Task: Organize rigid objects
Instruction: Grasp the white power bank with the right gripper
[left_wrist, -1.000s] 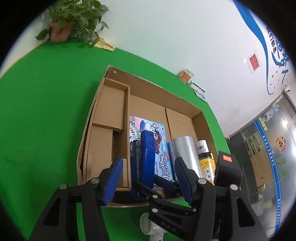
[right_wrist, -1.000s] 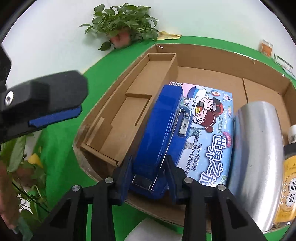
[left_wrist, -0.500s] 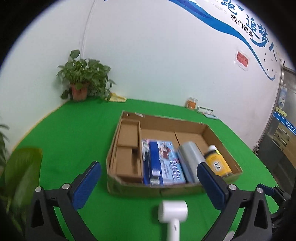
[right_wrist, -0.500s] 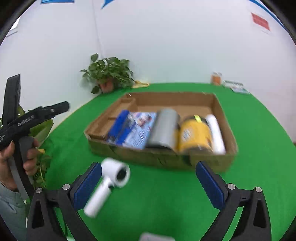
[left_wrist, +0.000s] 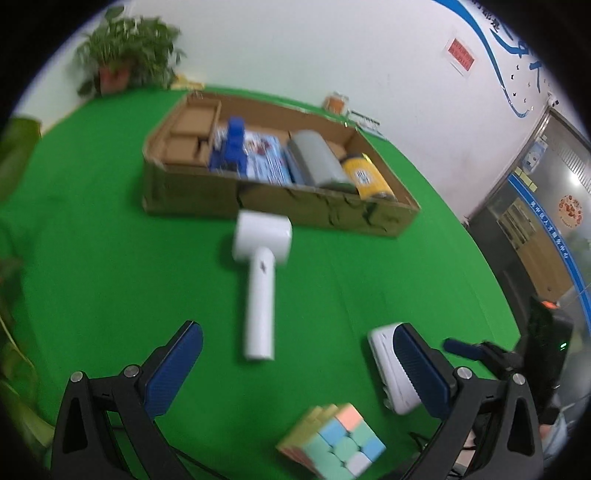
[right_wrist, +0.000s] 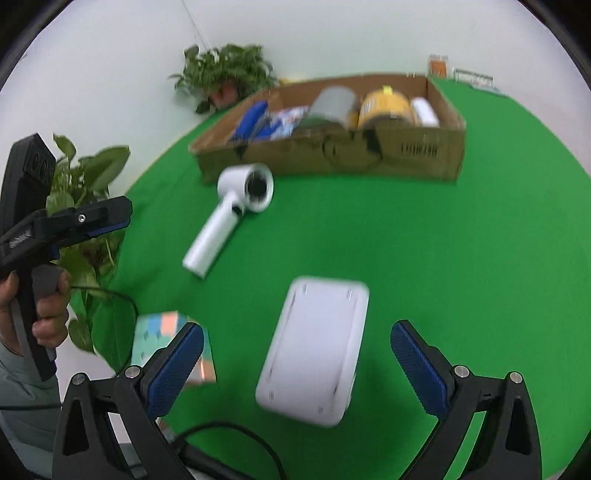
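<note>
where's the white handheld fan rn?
The white handheld fan lies on the green table, just in front of the cardboard box, its handle pointing toward the pastel puzzle cube.

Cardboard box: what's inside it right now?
The cardboard box holds a blue stapler, picture book, silver cylinder, yellow can and white bottle. Its near wall hides their lower parts.

an office: glass door (left_wrist: 532, 206), wall slogan (left_wrist: 517, 55), potted plant (left_wrist: 125, 55).
</note>
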